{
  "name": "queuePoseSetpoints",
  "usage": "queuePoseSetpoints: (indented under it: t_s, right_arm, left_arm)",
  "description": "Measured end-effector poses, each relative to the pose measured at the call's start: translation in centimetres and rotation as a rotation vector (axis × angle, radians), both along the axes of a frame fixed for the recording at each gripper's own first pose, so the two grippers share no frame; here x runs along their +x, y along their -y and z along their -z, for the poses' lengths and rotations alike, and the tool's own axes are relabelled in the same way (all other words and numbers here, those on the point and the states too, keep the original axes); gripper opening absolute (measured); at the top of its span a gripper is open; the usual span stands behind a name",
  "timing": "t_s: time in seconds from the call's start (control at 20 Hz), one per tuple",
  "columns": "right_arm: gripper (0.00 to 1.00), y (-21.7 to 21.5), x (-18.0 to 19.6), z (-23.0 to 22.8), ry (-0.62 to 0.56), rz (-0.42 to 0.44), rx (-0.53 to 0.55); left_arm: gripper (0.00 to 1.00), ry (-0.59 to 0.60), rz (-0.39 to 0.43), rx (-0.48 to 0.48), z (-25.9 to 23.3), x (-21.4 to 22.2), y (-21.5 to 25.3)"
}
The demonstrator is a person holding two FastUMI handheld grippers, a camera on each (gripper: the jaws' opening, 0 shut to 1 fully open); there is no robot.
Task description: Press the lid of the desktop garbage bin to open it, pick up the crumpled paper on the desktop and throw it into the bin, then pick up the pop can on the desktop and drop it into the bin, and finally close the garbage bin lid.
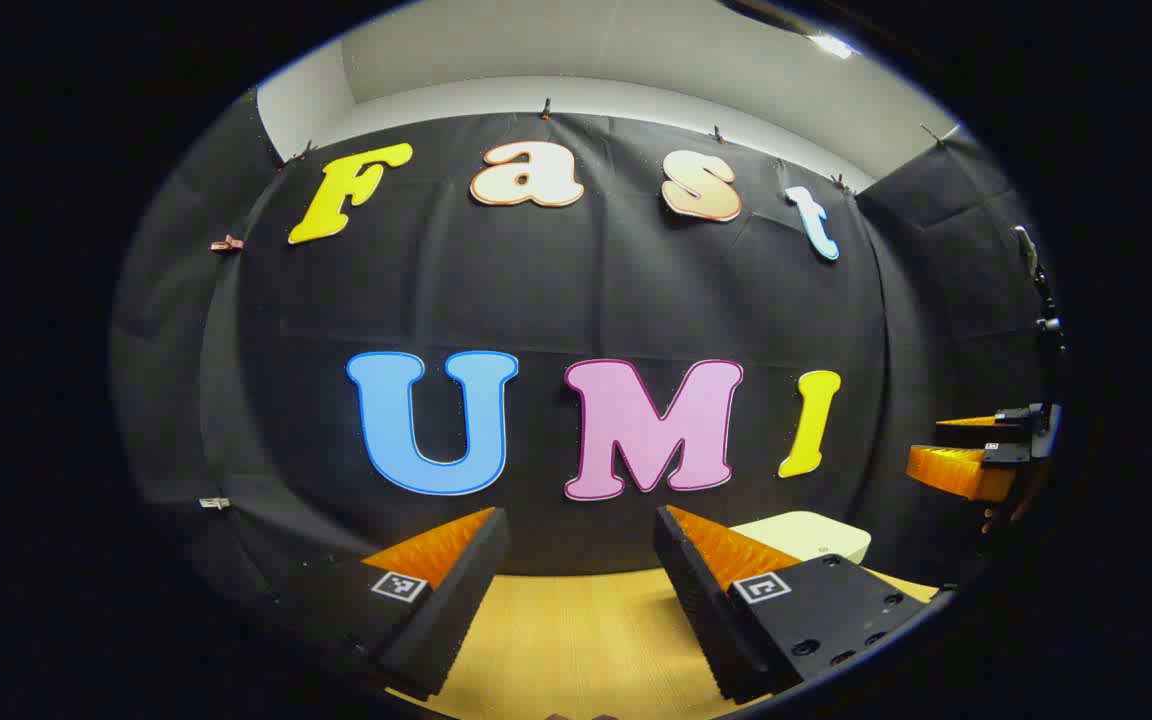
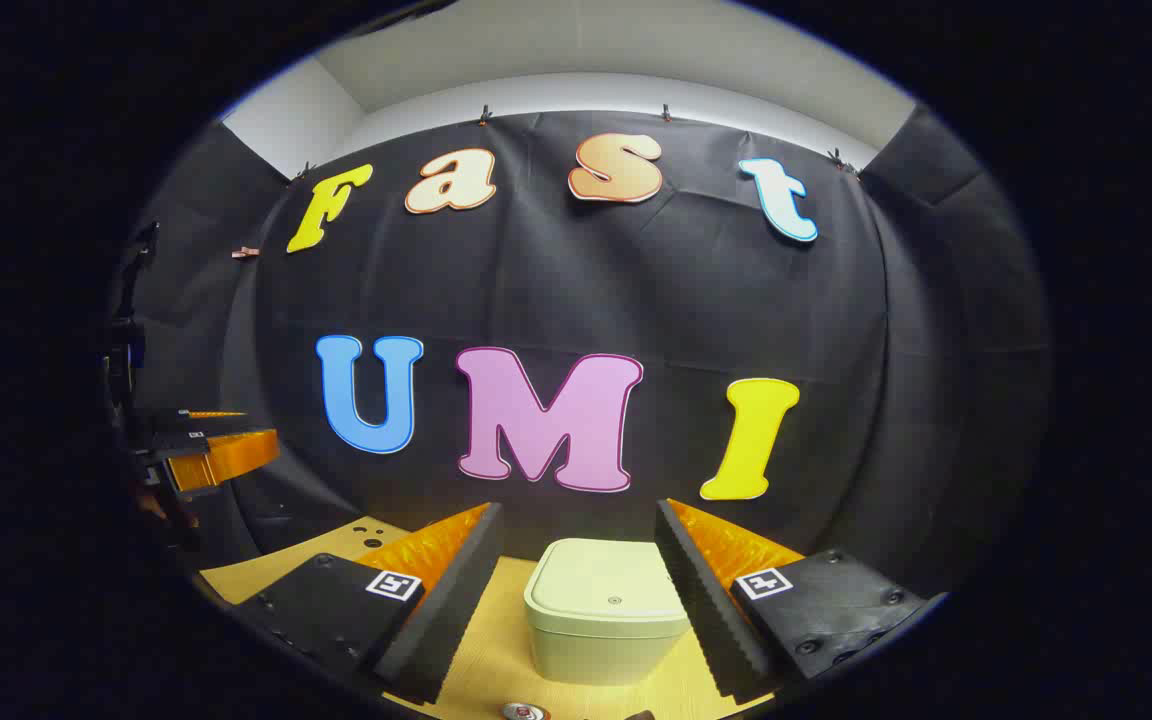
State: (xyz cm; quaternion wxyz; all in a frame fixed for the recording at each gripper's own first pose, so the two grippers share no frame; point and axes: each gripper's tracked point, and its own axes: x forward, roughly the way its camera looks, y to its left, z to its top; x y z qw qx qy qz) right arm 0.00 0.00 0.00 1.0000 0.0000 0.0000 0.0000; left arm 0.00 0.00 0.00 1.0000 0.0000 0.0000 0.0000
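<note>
A pale cream garbage bin (image 2: 608,612) stands on the wooden desktop (image 2: 496,650) with its lid down, straight ahead between the fingers of my right gripper (image 2: 576,535), which is open and held above the desk. The top of a pop can (image 2: 524,711) peeks in at the bottom edge, in front of the bin. In the left gripper view my left gripper (image 1: 581,535) is open over the bare desktop (image 1: 576,640); a corner of the bin (image 1: 816,535) shows behind its right finger. The right gripper (image 1: 971,450) hangs at the far right there, and the left gripper (image 2: 201,445) at the far left of the right gripper view.
Black cloth walls close the booth behind and at both sides of the desk. A few small dark holes (image 2: 368,535) mark the desktop's far left part.
</note>
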Motion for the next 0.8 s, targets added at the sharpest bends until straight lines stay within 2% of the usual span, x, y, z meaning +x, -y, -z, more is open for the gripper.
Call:
queuePoseSetpoints:
  t_s: [0.8]
  right_arm:
    - [0.98, -0.7, 0.3, -1.0, 0.027, 0.005, -0.025]
  left_arm:
    - [0.95, 0.008, 0.028, 0.022, 0.0, 0.5, 0.2]
